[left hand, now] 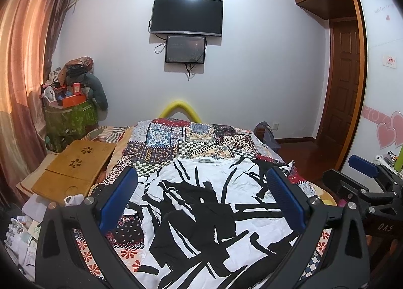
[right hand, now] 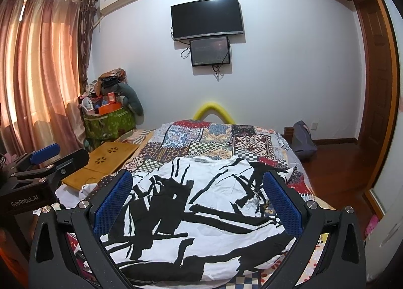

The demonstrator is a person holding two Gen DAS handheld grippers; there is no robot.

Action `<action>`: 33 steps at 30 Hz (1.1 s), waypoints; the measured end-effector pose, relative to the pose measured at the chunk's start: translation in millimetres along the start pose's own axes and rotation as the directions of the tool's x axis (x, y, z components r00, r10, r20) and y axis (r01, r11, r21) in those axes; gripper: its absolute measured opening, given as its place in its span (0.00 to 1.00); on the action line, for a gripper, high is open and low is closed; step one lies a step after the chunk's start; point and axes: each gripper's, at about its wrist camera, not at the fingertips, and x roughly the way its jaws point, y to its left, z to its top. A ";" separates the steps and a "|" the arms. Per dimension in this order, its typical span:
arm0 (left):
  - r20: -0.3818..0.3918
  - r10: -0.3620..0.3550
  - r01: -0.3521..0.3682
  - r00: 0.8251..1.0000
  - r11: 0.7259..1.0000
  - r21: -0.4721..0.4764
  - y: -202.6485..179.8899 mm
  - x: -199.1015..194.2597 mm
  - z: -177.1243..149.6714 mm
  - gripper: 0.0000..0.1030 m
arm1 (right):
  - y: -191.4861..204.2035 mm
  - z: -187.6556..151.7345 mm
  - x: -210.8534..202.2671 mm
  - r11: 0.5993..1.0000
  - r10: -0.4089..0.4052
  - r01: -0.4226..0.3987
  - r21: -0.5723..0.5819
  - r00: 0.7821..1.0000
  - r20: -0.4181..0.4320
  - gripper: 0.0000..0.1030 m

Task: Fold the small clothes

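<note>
A white garment with bold black brushstroke print lay spread but rumpled across the near half of the bed, its collar label pointing toward the far edge and its hem running off toward the near edge beneath my tools. It rested on a patchwork cover, a sleeve or side flap bunched toward the bed's right edge. I held the left gripper above the cloth's middle, its blue-padded jaws spread wide and holding nothing; the right gripper hung beside it, likewise splayed and empty, and each camera caught the other tool at its margin. I judged that the folding had not begun: no crease was made, and the piece wanted smoothing first. The next move, as I read it, called for bringing each tool down to an outer edge of the fabric, closing on a single layer only, and drawing one side across the middle without dragging the cover along. A bamboo lap tray sat on the bed's left edge, a dark television hung on the wall beyond the foot, and curtains glowed at the left.
</note>
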 end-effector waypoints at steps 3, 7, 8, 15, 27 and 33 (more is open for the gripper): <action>0.000 0.000 0.000 1.000 1.000 0.000 -0.7 0.1 1.6 1.00 | -0.4 -0.2 0.3 1.000 -0.001 0.001 -0.001 1.000 0.000 1.00; 0.002 0.000 0.000 1.000 1.000 -0.001 -0.6 -0.9 2.2 1.00 | -0.7 0.5 -1.0 1.000 -0.004 0.004 0.000 1.000 0.000 1.00; 0.002 -0.001 0.001 1.000 1.000 -0.001 -0.4 -0.9 1.8 1.00 | -0.7 0.4 -1.0 1.000 -0.004 0.004 0.000 1.000 0.000 1.00; 0.002 0.000 0.000 1.000 1.000 0.000 -1.1 -1.2 2.2 1.00 | -0.9 0.5 -0.4 1.000 -0.003 0.003 -0.001 1.000 -0.001 1.00; 0.002 -0.002 0.002 1.000 1.000 -0.004 -0.2 -2.3 3.7 1.00 | -1.8 0.0 0.7 1.000 -0.004 0.004 0.000 1.000 -0.005 1.00; 0.002 -0.002 0.002 1.000 1.000 -0.003 0.0 -2.3 2.7 1.00 | -1.3 -0.4 0.2 1.000 -0.003 0.003 -0.001 1.000 -0.007 1.00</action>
